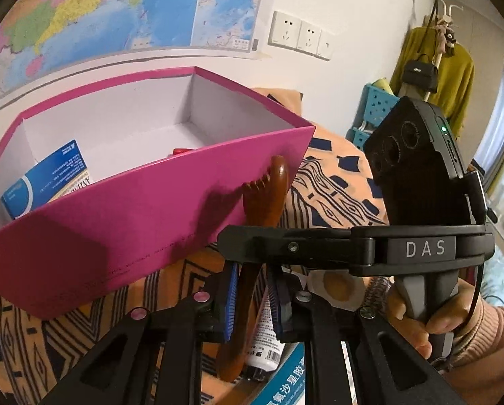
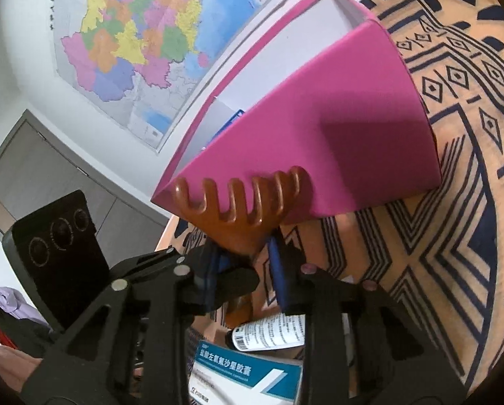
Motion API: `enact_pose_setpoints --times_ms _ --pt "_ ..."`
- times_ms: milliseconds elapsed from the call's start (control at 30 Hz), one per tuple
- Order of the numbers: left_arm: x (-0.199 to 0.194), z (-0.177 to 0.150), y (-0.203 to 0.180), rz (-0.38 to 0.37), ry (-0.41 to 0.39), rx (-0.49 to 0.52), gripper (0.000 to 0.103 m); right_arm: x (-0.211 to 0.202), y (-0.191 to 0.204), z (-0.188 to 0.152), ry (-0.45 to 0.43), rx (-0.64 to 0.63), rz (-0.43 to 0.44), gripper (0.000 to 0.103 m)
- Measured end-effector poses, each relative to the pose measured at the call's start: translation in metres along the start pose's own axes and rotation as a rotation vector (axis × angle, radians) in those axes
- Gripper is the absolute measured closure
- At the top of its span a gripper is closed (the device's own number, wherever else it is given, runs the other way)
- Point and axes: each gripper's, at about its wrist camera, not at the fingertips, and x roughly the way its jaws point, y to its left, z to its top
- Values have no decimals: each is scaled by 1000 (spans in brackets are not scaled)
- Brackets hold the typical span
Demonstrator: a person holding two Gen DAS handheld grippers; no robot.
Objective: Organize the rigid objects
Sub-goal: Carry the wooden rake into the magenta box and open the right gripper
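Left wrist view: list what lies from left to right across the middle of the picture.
Blue medicine box inside the pink box → pink box → wooden hand-shaped massager → patterned orange cloth → the right gripper's black camera block.

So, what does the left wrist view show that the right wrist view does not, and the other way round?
Only the left wrist view shows the wall sockets, a yellow garment on a rack and a person's hand. Only the right wrist view shows a grey door and the prongs of the wooden scratcher spread out face on. Both views show the pink box, the scratcher, the wall map, the patterned cloth and a white tube.
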Motion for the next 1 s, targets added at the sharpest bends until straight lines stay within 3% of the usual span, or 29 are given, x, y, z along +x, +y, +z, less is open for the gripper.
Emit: enact_pose_setpoints --times_ms 233,467,1000 --pt "-19 8 -2 -12 -40 1 87 -15 37 5 -34 -152 -51 77" --pt "-42 41 -15 -23 -126 27 87 -35 77 34 -80 -298 -81 78" --pt "-44 120 -9 44 -211 12 87 -41 110 123 -164 -409 -183 78"
